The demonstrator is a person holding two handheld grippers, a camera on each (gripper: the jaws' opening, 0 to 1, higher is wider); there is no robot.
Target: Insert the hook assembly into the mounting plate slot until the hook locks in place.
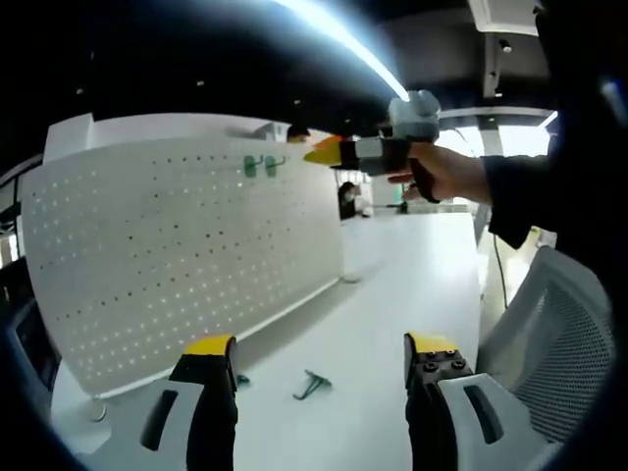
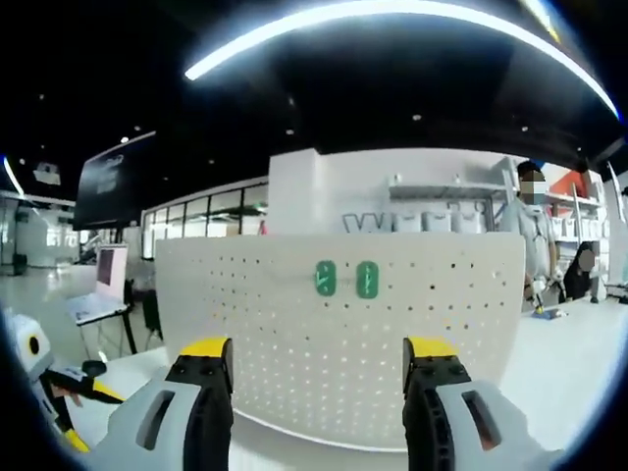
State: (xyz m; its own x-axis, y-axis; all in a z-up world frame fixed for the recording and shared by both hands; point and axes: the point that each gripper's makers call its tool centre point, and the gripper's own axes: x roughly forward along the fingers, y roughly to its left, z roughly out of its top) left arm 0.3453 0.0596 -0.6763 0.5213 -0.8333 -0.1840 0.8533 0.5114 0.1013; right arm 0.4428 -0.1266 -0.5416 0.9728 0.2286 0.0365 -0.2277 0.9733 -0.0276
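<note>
A white pegboard (image 1: 177,245) stands upright on the white table (image 1: 392,294). Two green hooks (image 1: 261,165) hang side by side near its top. A loose green hook (image 1: 311,385) lies on the table between my left gripper's jaws, farther out, and a green bit (image 1: 241,379) peeks out by the left jaw. My left gripper (image 1: 321,345) is open and holds nothing. A hand holds my right gripper (image 1: 326,152) high, in front of the board's upper right edge. In the right gripper view the pegboard (image 2: 442,304) faces me with both hooks (image 2: 345,279), and my right gripper (image 2: 318,348) is open and empty.
A grey mesh chair (image 1: 559,324) stands at the table's right side. A laptop (image 2: 98,294) sits on a stand to the left of the board. People stand by shelves (image 2: 535,235) behind. The left gripper (image 2: 83,412) shows low at the left.
</note>
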